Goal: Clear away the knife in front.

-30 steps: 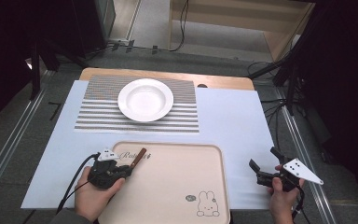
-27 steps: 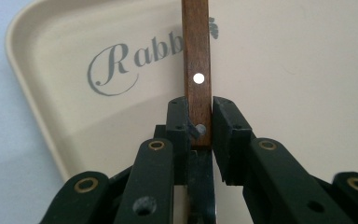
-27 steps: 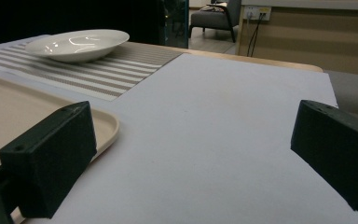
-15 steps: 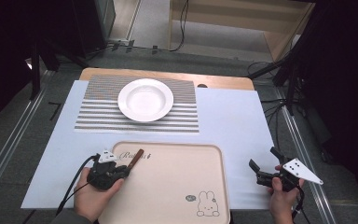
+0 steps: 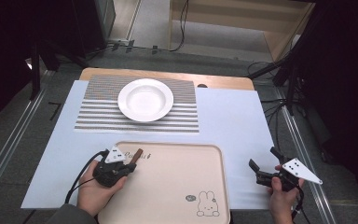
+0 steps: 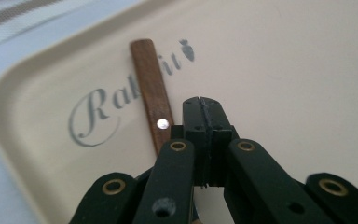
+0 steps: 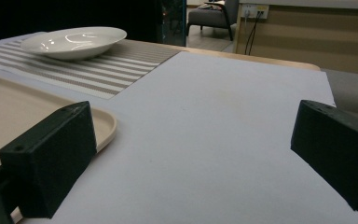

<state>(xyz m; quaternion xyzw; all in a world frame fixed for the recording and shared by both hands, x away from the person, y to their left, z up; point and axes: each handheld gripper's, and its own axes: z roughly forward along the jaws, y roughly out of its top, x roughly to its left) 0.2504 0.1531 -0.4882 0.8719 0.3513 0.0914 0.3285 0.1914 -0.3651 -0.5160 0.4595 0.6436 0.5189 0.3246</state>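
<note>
You've got a beige tray (image 5: 177,186) with grey rabbit print, a brown wooden handle (image 6: 150,88) on it, a white plate (image 5: 145,99) on the grey-and-white striped mat (image 5: 93,114), pale blue tabletop (image 5: 233,121).

One tray (image 5: 177,186), one plate (image 5: 145,99), one wooden handle (image 6: 150,88).

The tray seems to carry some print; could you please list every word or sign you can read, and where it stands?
"Ra...it", grey script on the tray floor; a wooden handle hides the middle letters.
Small carrot sign after that word.
Rabbit drawing at the tray's near right corner.
Small mark beside it: too small to read.
</note>
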